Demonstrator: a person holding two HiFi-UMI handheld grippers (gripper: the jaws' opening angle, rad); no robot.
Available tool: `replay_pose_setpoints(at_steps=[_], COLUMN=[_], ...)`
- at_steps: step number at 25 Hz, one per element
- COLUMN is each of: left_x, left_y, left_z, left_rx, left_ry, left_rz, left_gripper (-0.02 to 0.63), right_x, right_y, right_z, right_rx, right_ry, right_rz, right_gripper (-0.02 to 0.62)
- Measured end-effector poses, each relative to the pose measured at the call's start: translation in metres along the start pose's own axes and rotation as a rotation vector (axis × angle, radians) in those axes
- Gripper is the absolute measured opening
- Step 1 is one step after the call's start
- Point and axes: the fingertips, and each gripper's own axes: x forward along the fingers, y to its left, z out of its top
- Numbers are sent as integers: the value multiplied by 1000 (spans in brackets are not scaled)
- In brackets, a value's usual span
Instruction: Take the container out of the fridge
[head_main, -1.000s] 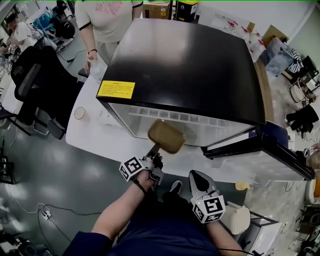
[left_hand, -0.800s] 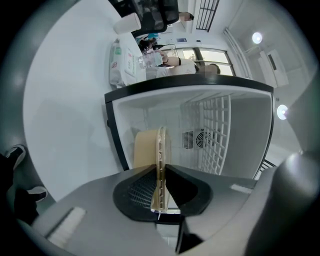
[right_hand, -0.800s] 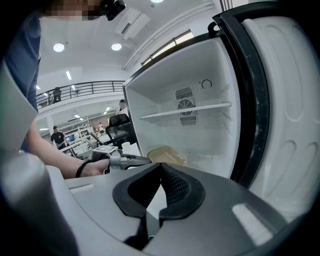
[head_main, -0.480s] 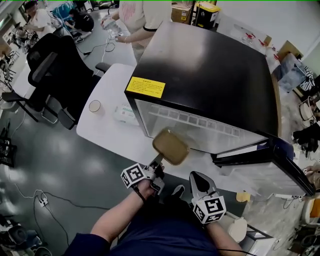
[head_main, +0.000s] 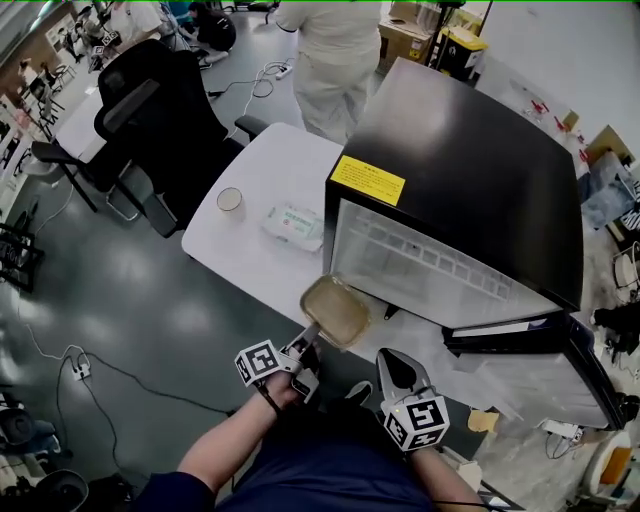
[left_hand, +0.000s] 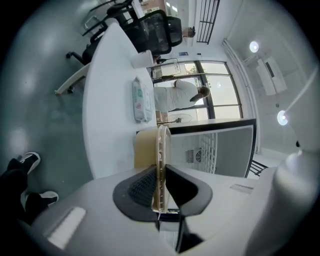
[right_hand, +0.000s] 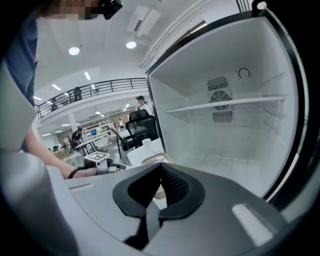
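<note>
Withdrawal step looks nearly done. The container (head_main: 336, 312) is out of the fridge (head_main: 470, 190), in the air just off the fridge's near-left corner, over the near edge of the white surface (head_main: 280, 165).

Left tongs (head_main: 313, 333) are clamped on the container's rim, one pad above and one below. Right tongs (head_main: 392, 362) are together with nothing between them, near the open fridge front.

The container lies roughly level, top face up. Its long axis runs far-left to near-right, with the held side nearest the person.

Next move, probably: set it on a bare spot left of the fridge, short of the wipes pack (head_main: 294, 222) and cup (head_main: 231, 200). Keep it level; a rim-only hold may sag.
</note>
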Motion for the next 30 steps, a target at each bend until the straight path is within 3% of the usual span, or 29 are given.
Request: replay_pose_setpoints(at_steps=[6, 13, 21, 30], left_x=[-32, -37, -20, -14], left_y=[26, 53, 70, 94], left_z=[41, 89, 120, 124], left_rx=[-10, -42, -76, -109], left_ry=[-99, -196, -236, -244], left_rz=[32, 42, 48, 105], left_gripper=[57, 57, 57, 58], right_x=[13, 17, 8, 2], right_y=[20, 31, 25, 16], right_z=[1, 2, 3, -1], right_rx=[-17, -18, -17, 4], right_ry=[15, 27, 39, 51], right_rz=[52, 51, -15, -62], right_gripper=[6, 6, 6, 6])
